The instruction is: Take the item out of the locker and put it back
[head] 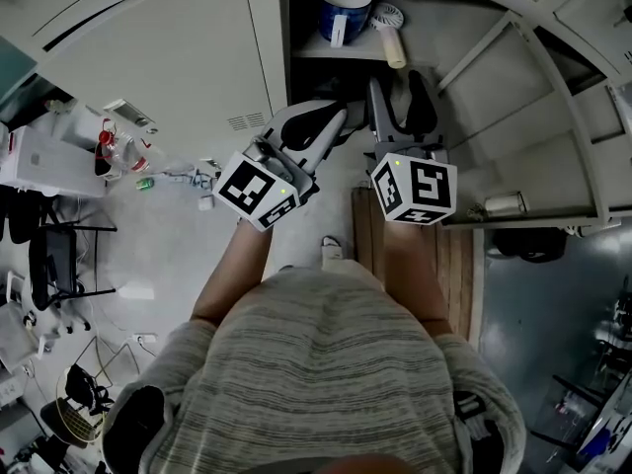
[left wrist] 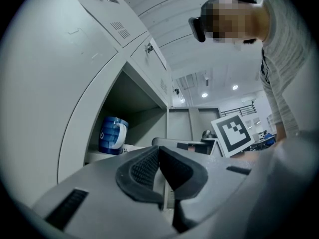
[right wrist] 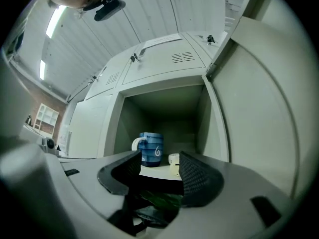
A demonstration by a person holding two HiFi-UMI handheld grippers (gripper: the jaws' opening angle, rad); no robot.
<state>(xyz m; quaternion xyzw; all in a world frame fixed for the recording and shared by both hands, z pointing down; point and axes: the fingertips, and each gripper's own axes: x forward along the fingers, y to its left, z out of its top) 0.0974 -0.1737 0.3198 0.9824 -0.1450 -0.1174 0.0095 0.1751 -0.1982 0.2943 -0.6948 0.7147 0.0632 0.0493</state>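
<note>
- Nearest the lens: grey striped knit shirt, soft weave. Both forearms run forward from it to the marker cubes.
- Left gripper: ribbed dark pads closed against each other, nothing between them. It sits at the left edge of the opening.
- Right gripper: jaws spread wide and empty, aimed into the open locker, tips short of the shelf contents.
- Task item (judged): blue mug, upright on the locker shelf, with its white handle toward the left edge. A small cream fan lies just beside it.
- Handling (judged): glazed ceramic, so rigid, slick, moderately heavy, and it chips if knocked on steel. Best hold is across the cylindrical body or over the rim wall; the handle may let it swing.
- Locker: painted sheet metal, pale grey and flat, with louvred vents in the doors.
</note>
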